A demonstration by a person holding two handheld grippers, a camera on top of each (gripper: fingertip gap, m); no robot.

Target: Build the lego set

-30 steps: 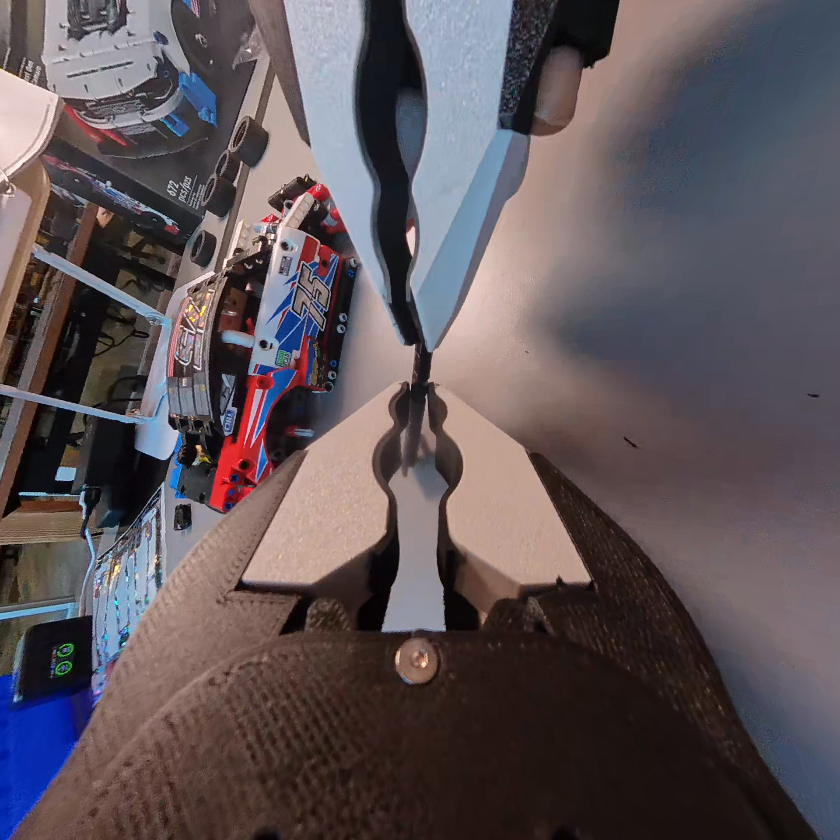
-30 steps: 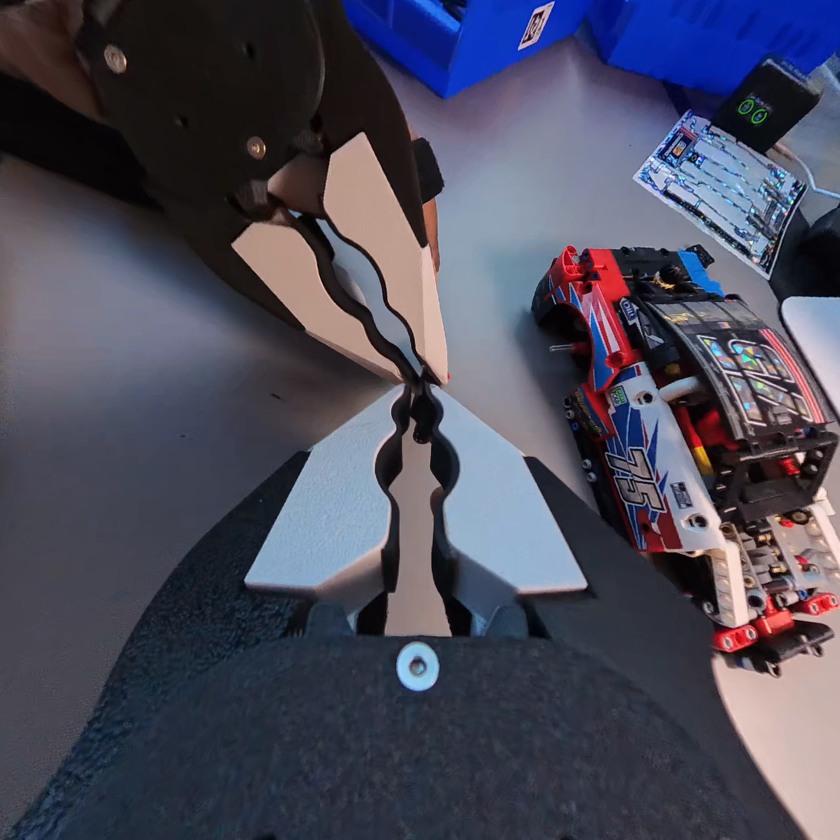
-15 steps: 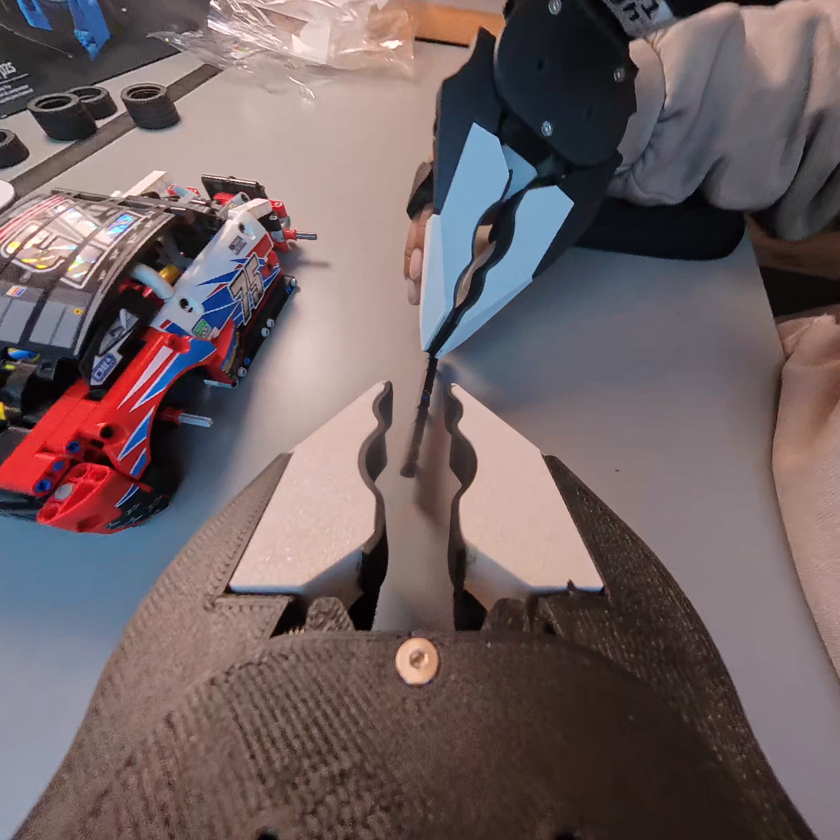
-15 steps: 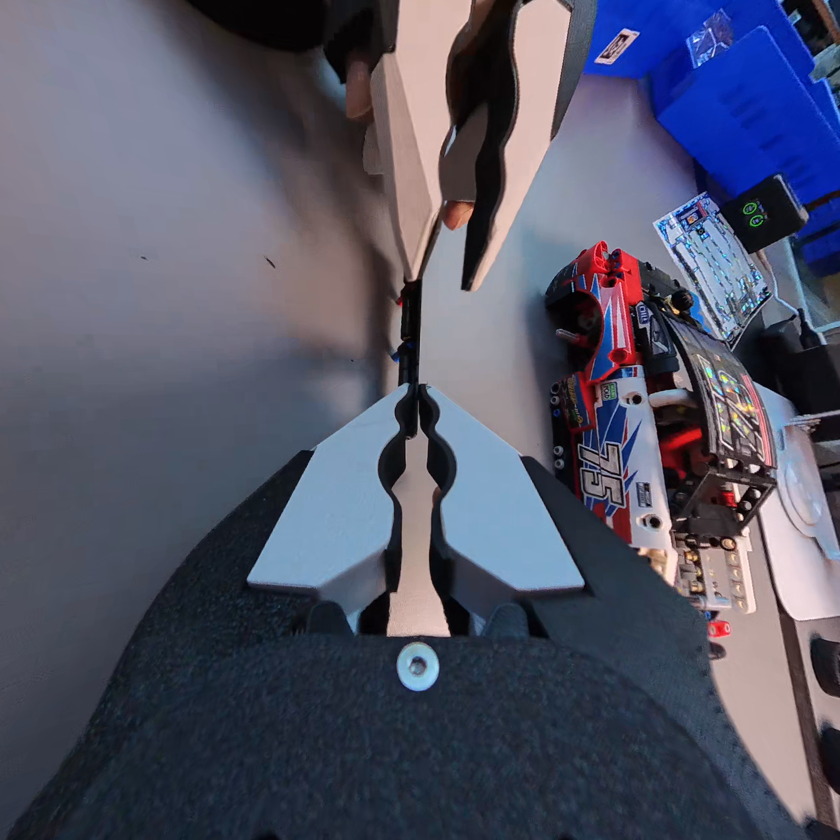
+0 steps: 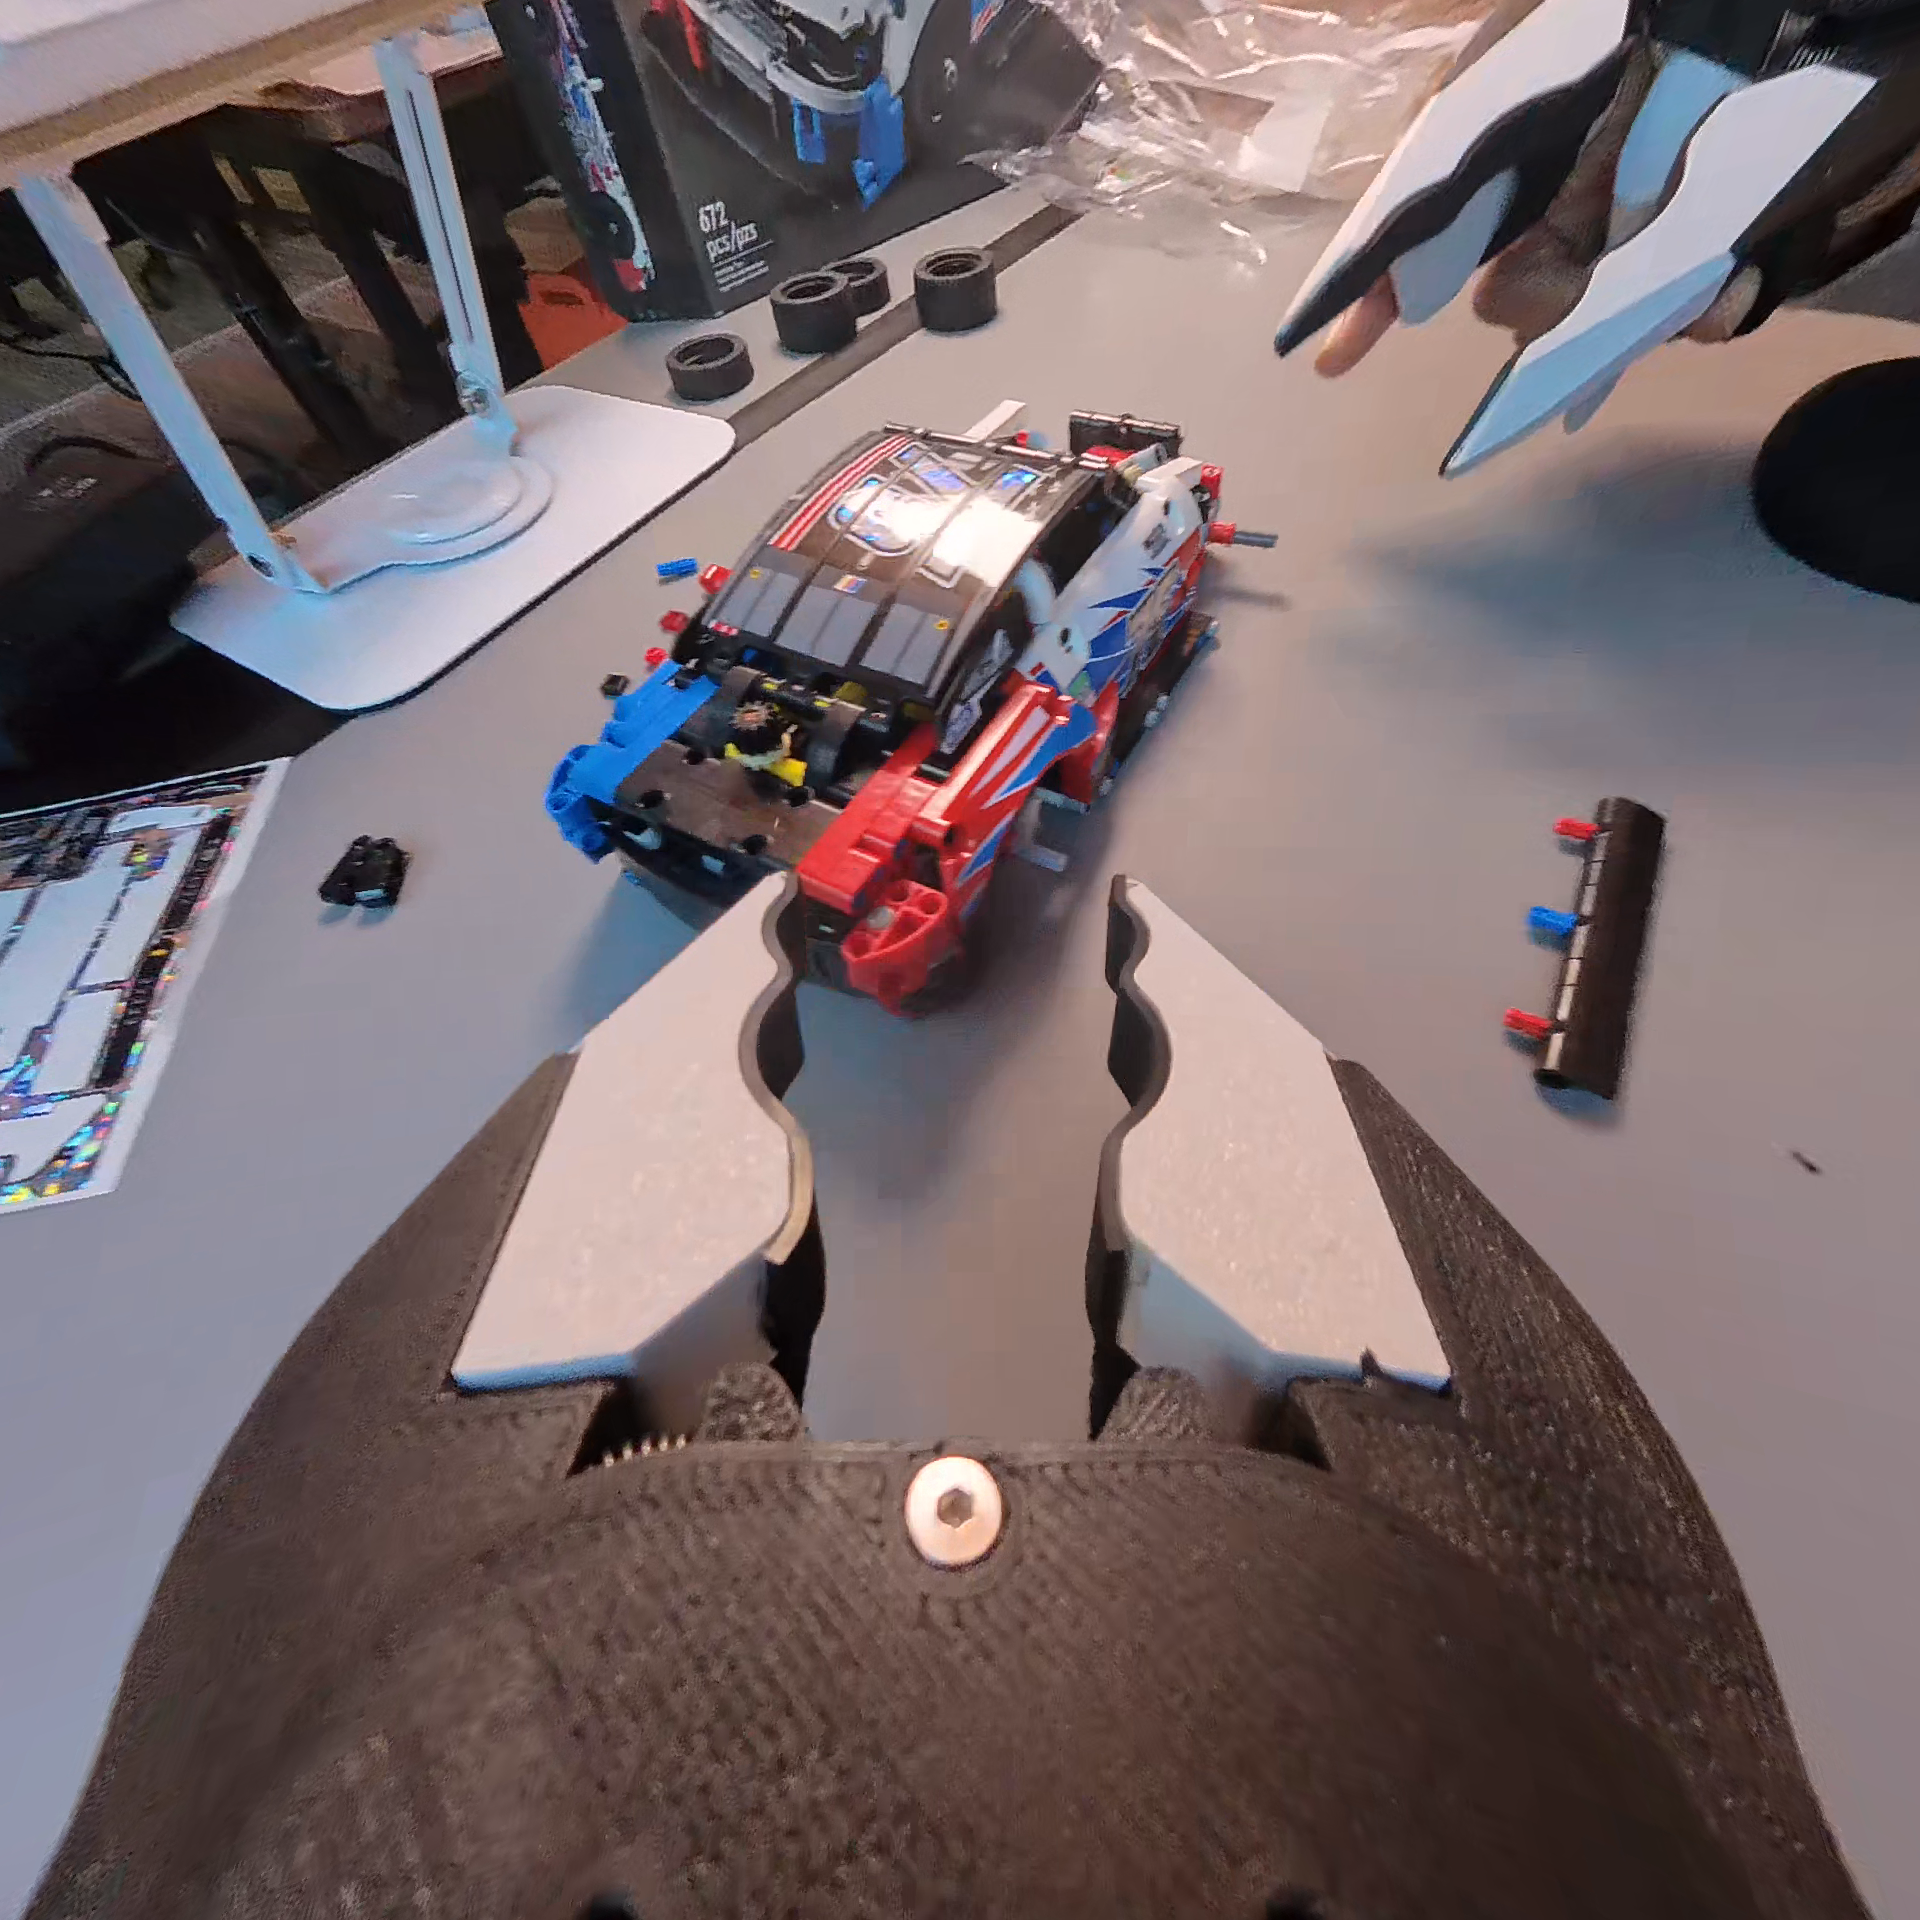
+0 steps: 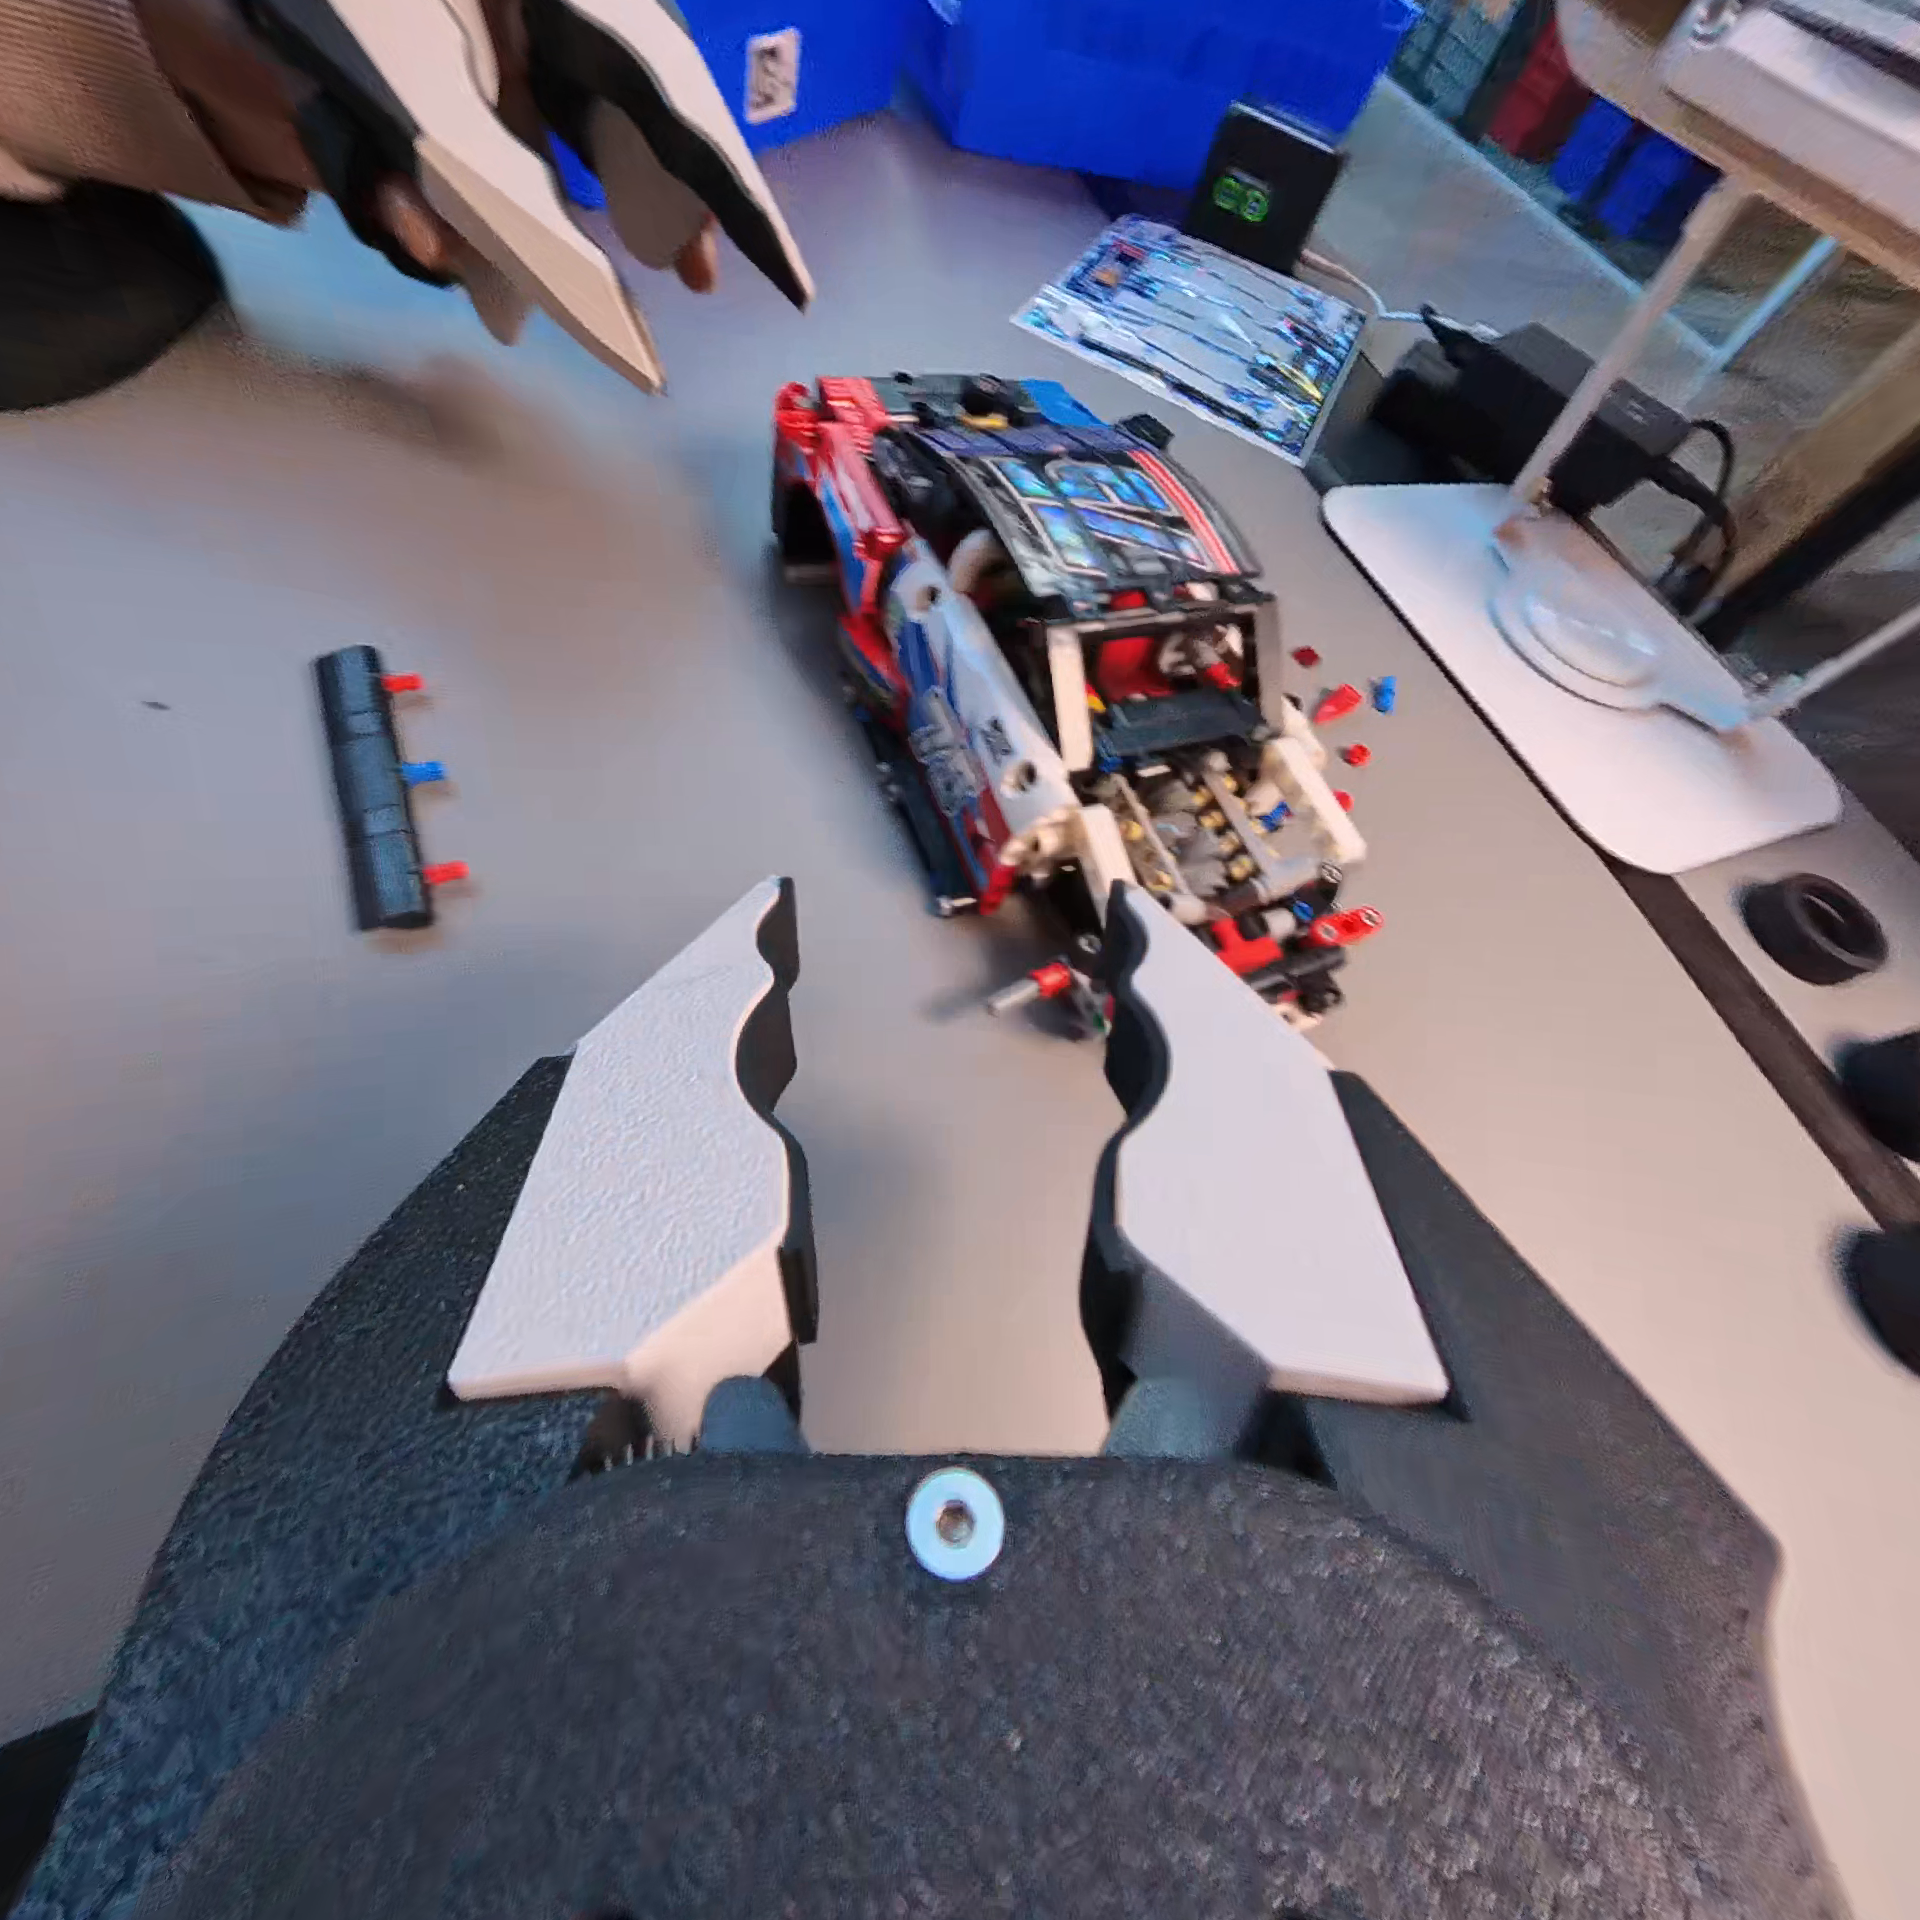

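Observation:
A partly built red, white, blue and black lego race car point(image 5: 914, 665) stands on the grey table; it also shows in the right wrist view point(image 6: 1049, 665). A long black beam with red and blue pins point(image 5: 1595, 945) lies flat on the table beside the car, also seen in the right wrist view point(image 6: 374, 790). My left gripper point(image 5: 951, 904) is open and empty, just short of the car's red front corner. My right gripper point(image 6: 951, 904) is open and empty near the car's open rear end. Each gripper shows open in the other's view, the right point(image 5: 1371, 405) and the left point(image 6: 727, 343).
Several black tyres point(image 5: 831, 307) and the set's dark box point(image 5: 790, 135) stand at the far edge. A white lamp base point(image 5: 468, 540) sits left of the car. A sticker sheet point(image 5: 94, 977) lies at left. Small loose pieces point(image 6: 1340, 707) lie by the car's rear. Blue bins point(image 6: 1091, 73) stand behind. About 20 centimeters separates my left fingertips from my right.
Both grippers held the black beam between them a second ago. Both have opened and drawn back; the beam now lies on the table. Both views have swung toward the car.

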